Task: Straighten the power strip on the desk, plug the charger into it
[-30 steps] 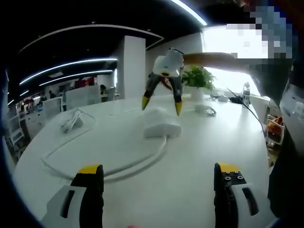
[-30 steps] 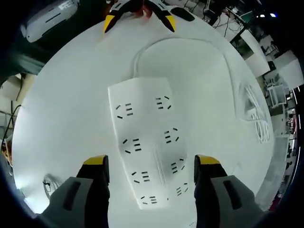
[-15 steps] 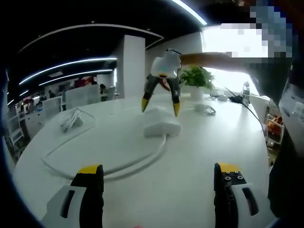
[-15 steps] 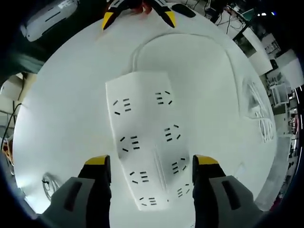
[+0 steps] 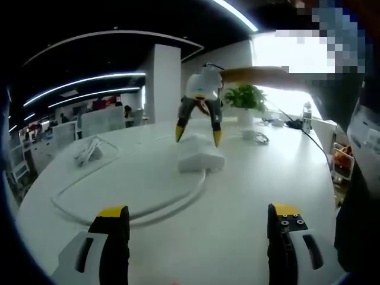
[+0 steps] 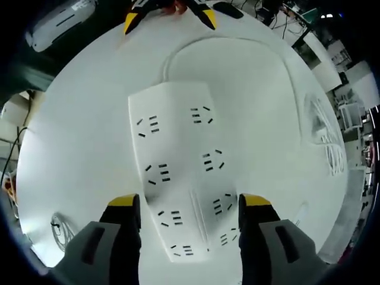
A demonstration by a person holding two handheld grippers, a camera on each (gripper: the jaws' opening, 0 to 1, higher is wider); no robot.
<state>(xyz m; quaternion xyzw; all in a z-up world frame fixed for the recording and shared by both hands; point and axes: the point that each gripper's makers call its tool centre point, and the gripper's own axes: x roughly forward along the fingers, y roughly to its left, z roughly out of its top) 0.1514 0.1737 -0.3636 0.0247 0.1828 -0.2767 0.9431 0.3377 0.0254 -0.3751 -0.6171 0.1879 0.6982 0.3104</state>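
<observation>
A: Round white desk (image 5: 249,196); flat white plastic power strip (image 6: 178,172) mid-desk, white cord (image 5: 119,205) looping off it.

B: Right gripper (image 6: 184,208) spread, straddling the strip's near end. Left gripper (image 5: 196,222) spread, empty, near the strip.

A: Rigid, light, probably slippery; pinch its long edges.

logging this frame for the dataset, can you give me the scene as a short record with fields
surface: white desk
power strip: white, flat on the desk, sockets facing up
strip cable: white, curves in a loop across the desk
right gripper: open, above the power strip, jaws either side of its near end, not touching as far as the left gripper view shows
left gripper: open, low over the desk, holding nothing
charger: a white bundle of cable lies at the far left of the desk; cannot tell if it is the charger
background: potted plant
</observation>
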